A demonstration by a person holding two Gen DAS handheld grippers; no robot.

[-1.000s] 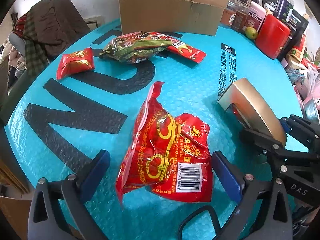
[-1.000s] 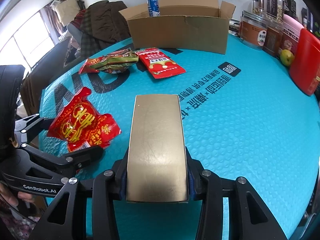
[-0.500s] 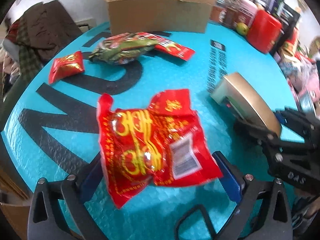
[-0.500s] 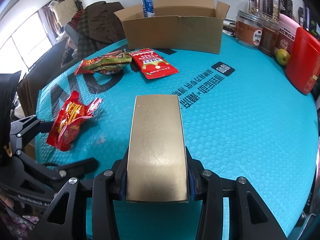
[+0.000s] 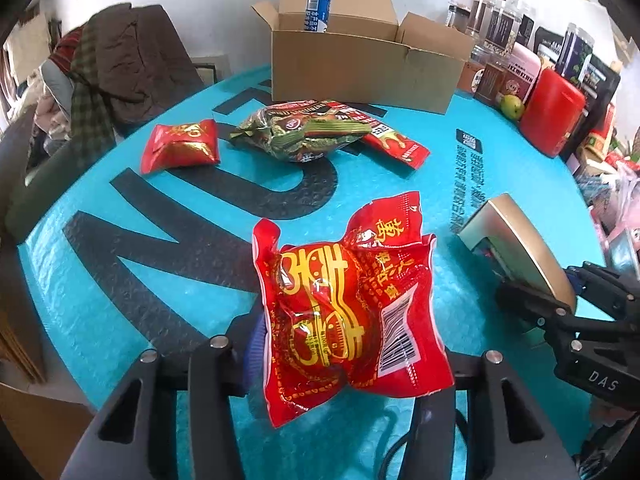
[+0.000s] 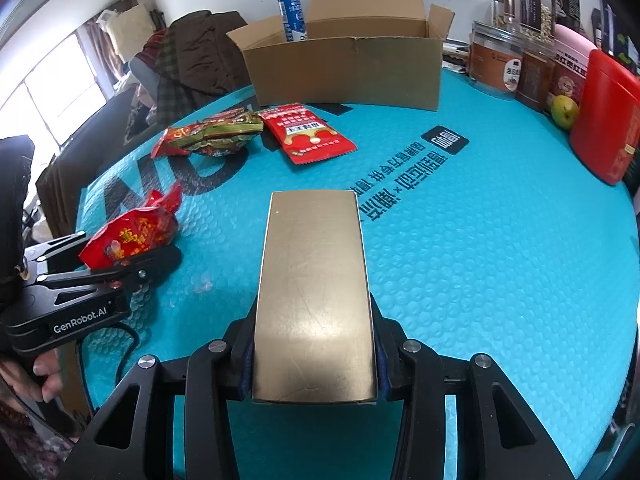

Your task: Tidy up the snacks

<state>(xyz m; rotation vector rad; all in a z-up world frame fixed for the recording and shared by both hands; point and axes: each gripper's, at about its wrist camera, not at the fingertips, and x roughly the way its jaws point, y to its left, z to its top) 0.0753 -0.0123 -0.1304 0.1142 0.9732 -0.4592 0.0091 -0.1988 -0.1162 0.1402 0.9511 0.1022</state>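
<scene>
Your left gripper (image 5: 352, 344) is closing on the red snack bag (image 5: 348, 312), which sits between the jaws and looks lifted off the teal mat (image 5: 400, 160) — the film is slick and puffy, so a pinch on loose wrap alone could let it slide out en route to the cardboard box (image 5: 360, 68). Its right pad is hidden behind the bag. Your right gripper (image 6: 314, 356) is clamped on the gold box (image 6: 314, 296); contact pts are mostly covered, prob. secure.
</scene>
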